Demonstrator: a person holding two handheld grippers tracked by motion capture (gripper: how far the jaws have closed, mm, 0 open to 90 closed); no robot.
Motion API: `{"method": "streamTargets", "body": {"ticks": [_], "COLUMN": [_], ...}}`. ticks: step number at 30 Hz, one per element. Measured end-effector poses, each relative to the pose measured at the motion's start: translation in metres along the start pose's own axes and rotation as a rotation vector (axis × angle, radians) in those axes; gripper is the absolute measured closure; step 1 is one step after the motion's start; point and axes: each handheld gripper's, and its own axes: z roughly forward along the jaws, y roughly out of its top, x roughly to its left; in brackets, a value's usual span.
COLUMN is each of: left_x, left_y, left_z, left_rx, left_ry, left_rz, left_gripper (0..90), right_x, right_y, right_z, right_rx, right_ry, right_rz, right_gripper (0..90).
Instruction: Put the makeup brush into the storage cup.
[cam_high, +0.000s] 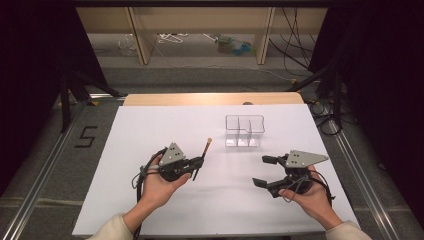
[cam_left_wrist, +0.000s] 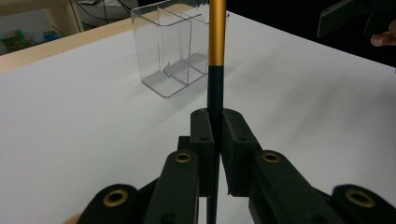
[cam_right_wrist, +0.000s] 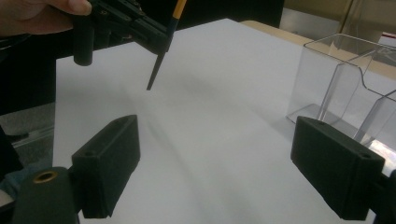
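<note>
Makeup brush (cam_high: 202, 158) clamped in left gripper (cam_high: 199, 161), above white table (cam_high: 150, 130).
Long axis tilted, tip end up toward clear divided holder (cam_high: 244, 131), handle end down. Right gripper (cam_high: 265, 171) wide open, holding nothing.

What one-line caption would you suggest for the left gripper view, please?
Left gripper clamps a black-and-gold brush upright, clear divided organizer beyond on white table.
</note>
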Motion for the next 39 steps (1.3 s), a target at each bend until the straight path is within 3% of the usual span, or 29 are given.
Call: {"method": "streamTargets", "body": {"ticks": [3,17,20,22,29,32,35,36,39], "left_x": [0.000,-0.007,-0.008,-0.008,-0.010,-0.011,-0.012,-0.012,-0.013], "left_y": [0.000,0.002,0.002,0.002,0.001,0.001,0.001,0.001,0.001], "left_z": [0.000,0.000,0.001,0.001,0.003,0.004,0.005,0.006,0.007], "left_rx": [-0.019,-0.074,-0.088,-0.100,-0.120,-0.128,-0.137,-0.138,-0.144], "left_ry": [0.001,-0.028,-0.027,-0.038,-0.043,-0.052,-0.057,-0.058,-0.063], "left_rz": [0.001,0.022,0.025,0.023,0.032,0.023,0.029,0.028,0.024], "left_gripper": [83.3,83.4,83.3,83.4,83.3,83.3,83.3,83.3,83.3], "right_x": [0.001,0.002,0.002,0.001,0.002,0.003,0.003,0.002,0.002], "right_y": [0.001,0.003,0.004,0.004,0.007,0.009,0.010,0.011,0.013], "right_z": [-0.002,0.002,0.002,0.005,0.007,0.006,0.008,0.011,0.011], "right_rx": [0.027,-0.005,-0.020,-0.057,-0.068,-0.059,-0.076,-0.106,-0.098], "right_ry": [-0.013,0.000,-0.001,0.009,0.020,0.023,0.023,0.030,0.036], "right_rz": [0.005,0.024,0.036,0.029,0.032,0.056,0.064,0.054,0.060], "right_gripper": [16.6,16.3,16.2,16.2,16.2,16.2,16.2,16.2,16.2]}}
